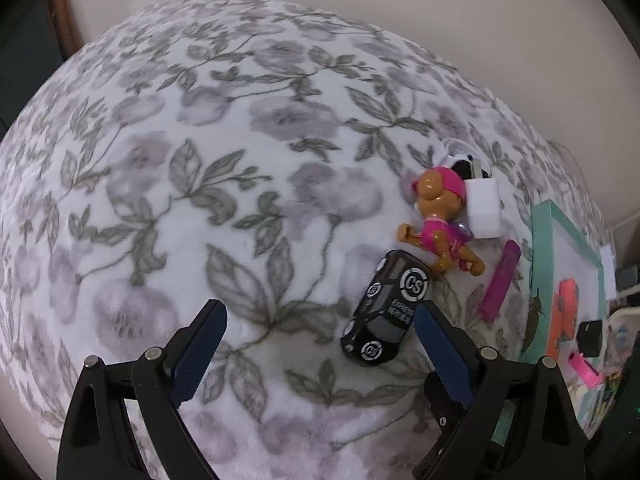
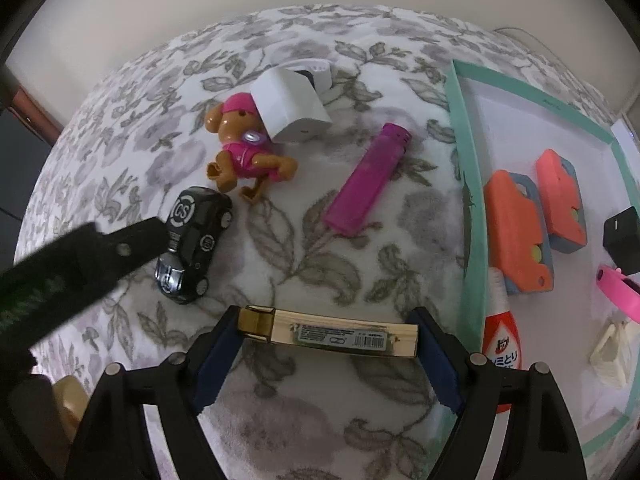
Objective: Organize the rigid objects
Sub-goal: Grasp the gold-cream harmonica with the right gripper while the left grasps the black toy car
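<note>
Toy car [image 2: 192, 240] beside left gripper [image 1: 320, 320]

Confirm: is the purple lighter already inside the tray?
No, the purple lighter lies on the floral blanket, left of the tray.

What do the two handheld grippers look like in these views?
Both match: the left gripper and right gripper have angular matte-black plastic linkage arms joined by round silver pins, each ending in two flat fingers faced with dark-blue pads. No cables, lettering, hand or sleeve shows.
</note>
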`<state>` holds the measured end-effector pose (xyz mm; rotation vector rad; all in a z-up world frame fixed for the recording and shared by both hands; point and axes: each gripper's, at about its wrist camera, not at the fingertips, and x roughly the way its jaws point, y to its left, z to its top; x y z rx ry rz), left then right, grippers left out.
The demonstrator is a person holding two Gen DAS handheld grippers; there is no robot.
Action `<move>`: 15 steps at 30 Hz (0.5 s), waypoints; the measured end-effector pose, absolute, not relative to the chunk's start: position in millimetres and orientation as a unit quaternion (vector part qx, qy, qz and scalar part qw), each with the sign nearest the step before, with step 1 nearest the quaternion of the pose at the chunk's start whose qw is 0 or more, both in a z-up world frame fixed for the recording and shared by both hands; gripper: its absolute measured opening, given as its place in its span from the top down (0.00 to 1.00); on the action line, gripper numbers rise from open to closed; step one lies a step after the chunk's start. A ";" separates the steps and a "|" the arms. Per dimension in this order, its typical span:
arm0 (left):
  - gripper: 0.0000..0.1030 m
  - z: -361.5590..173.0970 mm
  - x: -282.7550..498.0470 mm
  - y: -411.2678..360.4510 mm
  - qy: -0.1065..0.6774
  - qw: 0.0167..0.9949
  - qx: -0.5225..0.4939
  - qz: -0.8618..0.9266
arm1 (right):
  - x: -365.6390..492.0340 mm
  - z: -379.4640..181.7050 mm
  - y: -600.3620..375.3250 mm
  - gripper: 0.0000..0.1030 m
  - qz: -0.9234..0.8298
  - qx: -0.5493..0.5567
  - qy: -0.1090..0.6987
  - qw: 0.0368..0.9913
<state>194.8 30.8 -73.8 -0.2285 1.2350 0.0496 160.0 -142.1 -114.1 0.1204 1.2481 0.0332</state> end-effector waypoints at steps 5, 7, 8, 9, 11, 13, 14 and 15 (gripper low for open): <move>0.08 -75.4 200.8 16.2 0.569 0.818 -0.085 0.005 | 159.5 -113.1 -140.0 0.18 0.020 0.050 0.585 0.809; 0.08 -77.6 202.8 11.3 0.568 0.819 -0.075 -0.002 | 156.7 -111.4 -144.2 0.18 0.023 0.051 0.585 0.809; 0.08 -78.7 203.8 9.1 0.568 0.820 -0.071 -0.006 | 155.6 -111.1 -146.9 0.18 0.024 0.052 0.585 0.809; 0.08 -79.7 204.5 7.3 0.569 0.820 -0.068 -0.009 | 157.0 -111.8 -148.8 0.18 0.025 0.054 0.585 0.809; 0.13 -81.7 205.9 5.6 0.569 0.820 -0.062 -0.012 | 156.0 -111.6 -146.9 0.18 0.026 0.057 0.585 0.809; 0.23 -83.8 207.4 3.4 0.569 0.820 -0.054 -0.015 | 157.7 -112.9 -141.6 0.18 0.027 0.058 0.585 0.808; 0.26 -85.3 208.4 2.7 0.571 0.819 -0.051 -0.016 | 157.7 -112.5 -144.3 0.18 0.027 0.059 0.585 0.808; 0.26 -87.0 209.1 1.8 0.572 0.819 -0.049 -0.019 | 159.1 -113.2 -139.9 0.18 0.027 0.059 0.585 0.808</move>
